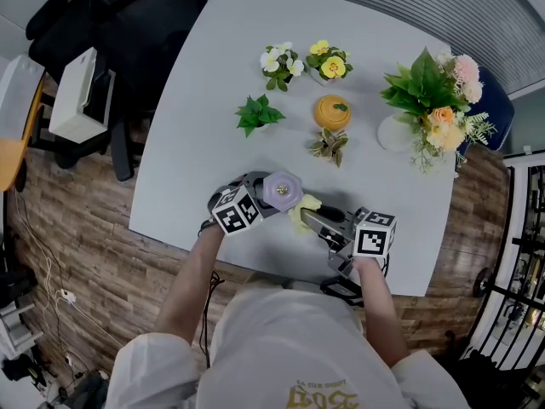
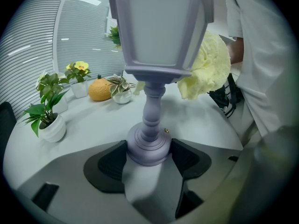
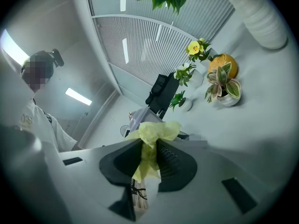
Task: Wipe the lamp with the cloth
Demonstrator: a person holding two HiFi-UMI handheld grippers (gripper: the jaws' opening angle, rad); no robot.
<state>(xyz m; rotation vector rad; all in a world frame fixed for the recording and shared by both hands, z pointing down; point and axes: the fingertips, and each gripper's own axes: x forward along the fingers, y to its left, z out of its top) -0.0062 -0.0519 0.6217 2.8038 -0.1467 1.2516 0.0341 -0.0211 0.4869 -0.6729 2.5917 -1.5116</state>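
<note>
A lilac lantern-shaped lamp (image 2: pixel 159 31) stands on the white table near its front edge, its top (image 1: pixel 282 190) seen from above in the head view. My left gripper (image 2: pixel 148 158) is shut on the lamp's round base (image 2: pixel 148 147). A pale yellow cloth (image 3: pixel 150 136) is pinched in my right gripper (image 3: pixel 148 157), which is shut on it. The cloth (image 2: pixel 205 66) touches the right side of the lamp's shade, and in the head view the cloth (image 1: pixel 304 210) lies between the lamp and my right gripper (image 1: pixel 322 220).
Further back on the table (image 1: pixel 204 100) stand small potted plants (image 1: pixel 258 114) (image 1: pixel 280 63) (image 1: pixel 328 60), an orange pumpkin-shaped piece (image 1: pixel 332 112), a variegated pot plant (image 1: pixel 329 146) and a big flower bouquet (image 1: pixel 434 109). A black chair (image 1: pixel 145 24) and a white printer (image 1: pixel 78 94) are at left.
</note>
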